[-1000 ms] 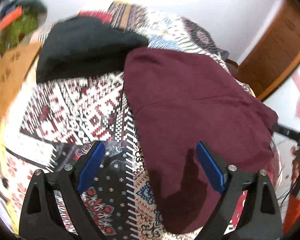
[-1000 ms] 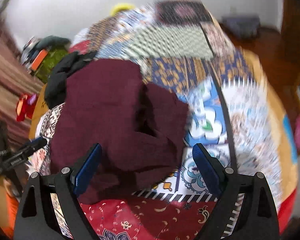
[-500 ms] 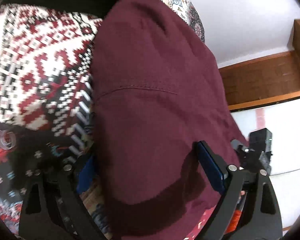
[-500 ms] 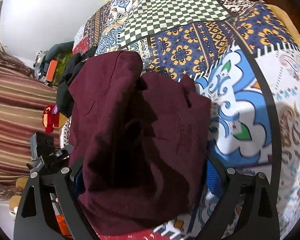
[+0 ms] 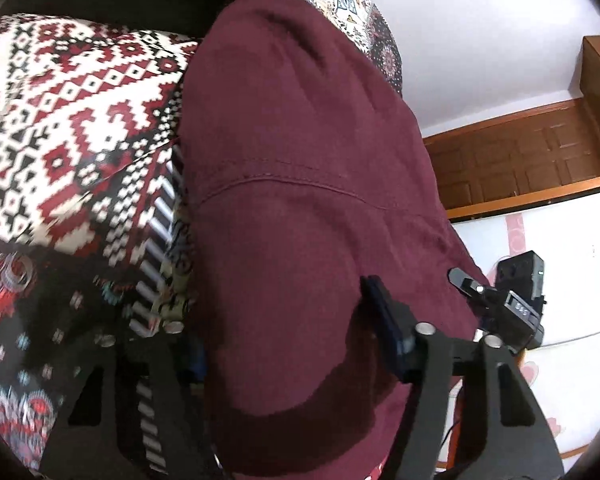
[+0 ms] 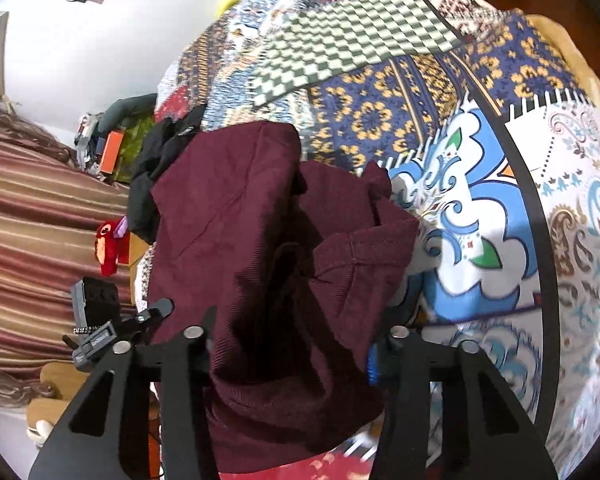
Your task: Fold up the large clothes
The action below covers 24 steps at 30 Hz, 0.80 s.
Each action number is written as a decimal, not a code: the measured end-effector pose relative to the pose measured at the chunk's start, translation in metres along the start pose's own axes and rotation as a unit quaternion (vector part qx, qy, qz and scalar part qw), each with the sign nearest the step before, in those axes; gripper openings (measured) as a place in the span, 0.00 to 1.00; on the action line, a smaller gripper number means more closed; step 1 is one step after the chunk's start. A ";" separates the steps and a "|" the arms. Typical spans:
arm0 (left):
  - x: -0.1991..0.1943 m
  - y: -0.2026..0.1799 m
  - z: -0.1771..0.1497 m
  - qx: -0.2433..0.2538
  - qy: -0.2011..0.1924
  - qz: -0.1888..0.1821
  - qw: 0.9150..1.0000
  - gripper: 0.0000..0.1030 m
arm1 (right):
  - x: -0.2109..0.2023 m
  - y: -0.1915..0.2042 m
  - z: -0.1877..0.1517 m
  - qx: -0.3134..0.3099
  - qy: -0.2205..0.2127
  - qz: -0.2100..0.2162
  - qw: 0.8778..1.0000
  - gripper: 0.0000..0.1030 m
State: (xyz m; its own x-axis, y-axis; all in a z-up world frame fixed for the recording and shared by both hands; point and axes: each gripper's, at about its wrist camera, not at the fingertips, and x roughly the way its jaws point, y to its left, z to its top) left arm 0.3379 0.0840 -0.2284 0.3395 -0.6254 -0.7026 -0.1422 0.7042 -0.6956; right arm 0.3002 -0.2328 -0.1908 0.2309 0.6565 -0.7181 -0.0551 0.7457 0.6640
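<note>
Now I've both tools, left tool (image 5: 288, 354) and right tool (image 6: 290, 354), clamped on the maroon garment (image 6: 260, 240); next, fold it across the bed (image 6: 500, 220).

A dark maroon corduroy garment (image 5: 308, 208) is lying bunched across the frame centre, a stitched seam crossing it; in the right wrist view, its hemmed flap (image 6: 364, 256) is folding over right of centre.
</note>
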 end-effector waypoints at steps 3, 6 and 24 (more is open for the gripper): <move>-0.015 -0.013 -0.012 0.018 -0.012 0.014 1.000 0.51 | -0.009 0.018 -0.006 -0.014 -0.007 0.004 1.000 0.36; -0.040 -0.025 -0.022 0.032 -0.027 0.009 0.999 0.47 | -0.020 0.034 -0.008 -0.022 -0.018 0.014 0.999 0.35; -0.259 -0.087 0.039 0.146 -0.222 0.006 0.964 0.45 | -0.040 0.235 0.054 -0.180 -0.147 0.094 0.968 0.33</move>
State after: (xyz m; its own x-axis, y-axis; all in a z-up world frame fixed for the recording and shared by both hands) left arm 0.2986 0.1978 0.0199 0.7138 -0.4560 -0.5316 0.0968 0.8160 -0.5699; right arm 0.3301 -0.0898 0.0050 0.4479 0.7630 -0.4660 -0.4464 0.6424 0.6229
